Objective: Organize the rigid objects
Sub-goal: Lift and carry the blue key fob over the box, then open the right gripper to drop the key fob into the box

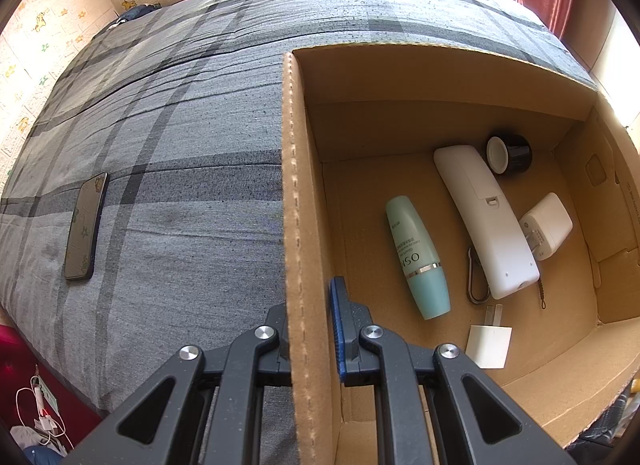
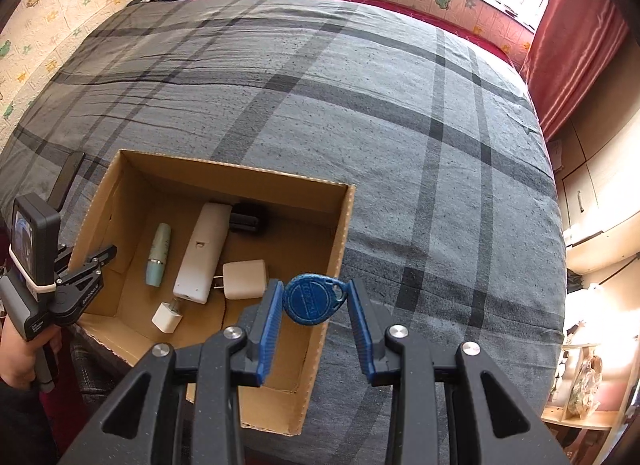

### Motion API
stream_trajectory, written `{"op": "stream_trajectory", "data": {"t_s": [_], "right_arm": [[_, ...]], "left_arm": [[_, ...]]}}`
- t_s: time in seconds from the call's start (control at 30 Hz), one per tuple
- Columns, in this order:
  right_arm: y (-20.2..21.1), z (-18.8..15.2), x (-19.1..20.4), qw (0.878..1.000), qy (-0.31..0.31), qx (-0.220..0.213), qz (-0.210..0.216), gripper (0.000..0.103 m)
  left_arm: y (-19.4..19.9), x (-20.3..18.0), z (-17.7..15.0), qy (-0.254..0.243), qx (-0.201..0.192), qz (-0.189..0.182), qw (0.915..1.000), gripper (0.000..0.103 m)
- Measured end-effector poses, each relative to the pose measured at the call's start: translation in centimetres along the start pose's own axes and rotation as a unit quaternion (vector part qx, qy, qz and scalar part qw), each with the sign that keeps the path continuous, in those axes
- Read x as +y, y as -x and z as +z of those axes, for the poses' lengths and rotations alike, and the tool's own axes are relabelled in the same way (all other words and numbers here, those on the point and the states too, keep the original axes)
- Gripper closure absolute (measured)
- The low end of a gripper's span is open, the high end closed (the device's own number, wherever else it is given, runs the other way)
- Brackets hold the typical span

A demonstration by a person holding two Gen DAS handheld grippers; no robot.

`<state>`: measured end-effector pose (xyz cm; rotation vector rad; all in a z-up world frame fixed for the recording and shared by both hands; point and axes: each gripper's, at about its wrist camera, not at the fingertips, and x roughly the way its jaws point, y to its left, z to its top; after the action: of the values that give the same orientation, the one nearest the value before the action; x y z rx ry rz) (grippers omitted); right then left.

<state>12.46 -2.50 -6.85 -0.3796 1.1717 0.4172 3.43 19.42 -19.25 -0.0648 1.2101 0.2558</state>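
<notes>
The bed (image 2: pixel 400 105) under its grey plaid cover fills both views; the cardboard box (image 2: pixel 338 249) sits on it, and only the left wrist view shows the phone (image 1: pixel 85 227) lying left of the box; inside lie a white remote (image 1: pixel 486 221), a green bottle (image 1: pixel 418 259) and two white chargers; the left hand-held gripper (image 1: pixel 310 329) is clamped on the box's left wall; only the right wrist view shows the right hand-held gripper (image 2: pixel 316 301) pinching a blue key fob (image 2: pixel 314 299) above the box's near right corner.

I hold a round blue plastic key fob (image 2: pixel 313 298) pinched in my right gripper (image 2: pixel 314 305), seemingly above the near right corner of the open brown cardboard box (image 2: pixel 320 345) on the grey plaid bedspread (image 2: pixel 400 125).
</notes>
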Motion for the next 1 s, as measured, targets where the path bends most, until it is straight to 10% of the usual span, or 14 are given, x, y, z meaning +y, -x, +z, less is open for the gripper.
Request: {"op": "stream_trajectory", "data": {"t_s": [1.0], "right_arm": [[-10.0, -1.2, 9.7, 0.998, 0.044, 0.049, 0.019, 0.068]], "left_arm": [[0.0, 0.2, 0.1, 0.002, -0.001, 0.000, 1.0000, 0.090]]}}
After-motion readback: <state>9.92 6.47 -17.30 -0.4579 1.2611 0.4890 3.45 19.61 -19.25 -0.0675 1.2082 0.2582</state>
